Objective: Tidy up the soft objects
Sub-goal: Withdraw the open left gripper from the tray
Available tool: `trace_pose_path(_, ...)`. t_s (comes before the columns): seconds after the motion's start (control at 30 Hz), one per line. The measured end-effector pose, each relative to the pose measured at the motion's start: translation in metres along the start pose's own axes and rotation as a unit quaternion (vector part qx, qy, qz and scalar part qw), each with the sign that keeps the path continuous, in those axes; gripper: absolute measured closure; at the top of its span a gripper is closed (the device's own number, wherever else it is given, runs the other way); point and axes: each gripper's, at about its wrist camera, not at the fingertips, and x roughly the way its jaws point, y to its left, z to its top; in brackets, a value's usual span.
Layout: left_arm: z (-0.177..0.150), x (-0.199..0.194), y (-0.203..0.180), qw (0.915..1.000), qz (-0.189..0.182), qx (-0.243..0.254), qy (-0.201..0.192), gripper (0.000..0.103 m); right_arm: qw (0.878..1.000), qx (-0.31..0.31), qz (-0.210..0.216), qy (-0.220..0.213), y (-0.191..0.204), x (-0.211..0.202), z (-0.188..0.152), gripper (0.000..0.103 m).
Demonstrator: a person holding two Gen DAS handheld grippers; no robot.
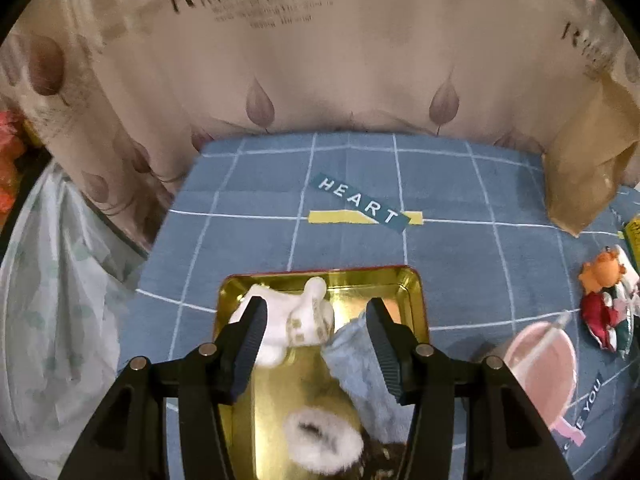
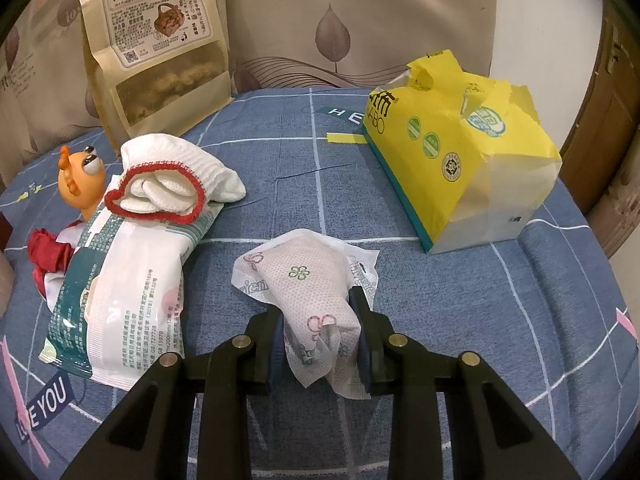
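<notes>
In the left wrist view my left gripper [image 1: 316, 336] hangs open over a gold tin tray [image 1: 412, 288] on the blue checked cloth. In the tray lie a white plush toy [image 1: 296, 320], a light blue soft cloth [image 1: 360, 368] and a fluffy white ring [image 1: 324, 444]. Nothing is pressed between the pads, though the blue cloth lies close by the right finger. In the right wrist view my right gripper [image 2: 318, 320] is shut on a white flower-printed soft packet [image 2: 308, 280], whose far end rests on the table.
Left of the packet lie a wipes pack [image 2: 120, 288], a white cloth with red trim [image 2: 168, 184], an orange toy [image 2: 80, 176] and a red item [image 2: 48, 256]. A yellow tissue pack [image 2: 460, 152] sits at the right and a brown snack bag [image 2: 156, 48] at the back. A pink round object [image 1: 540, 368] lies right of the tray.
</notes>
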Motion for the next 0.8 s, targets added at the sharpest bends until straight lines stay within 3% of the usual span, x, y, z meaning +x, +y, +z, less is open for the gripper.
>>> trace_pose_path(0.13, -0.022, -0.032, 0.001, 0.9991, 0.028, -0.009, -0.029, 0.050, 1.000, -0.001, -0.001, 0.000, 0.000, 0.000, 0.000, 0.076)
trace_pose_path(0.23, -0.045, -0.047, 0.008, 0.9982, 0.026, -0.028, -0.046, 0.050, 1.000, -0.001, -0.001, 0.000, 0.000, 0.000, 0.000, 0.076)
trace_pose_path(0.53, -0.104, -0.044, 0.026, 0.9949, 0.060, -0.063, -0.052, 0.050, 1.000, -0.015, -0.011, -0.005, 0.003, -0.002, -0.001, 0.080)
trace_pose_path(0.8, -0.122, -0.042, 0.048, 0.9911, 0.069, -0.099, -0.057, 0.050, 0.999, -0.017, -0.017, -0.025, 0.017, -0.034, 0.018, 0.082)
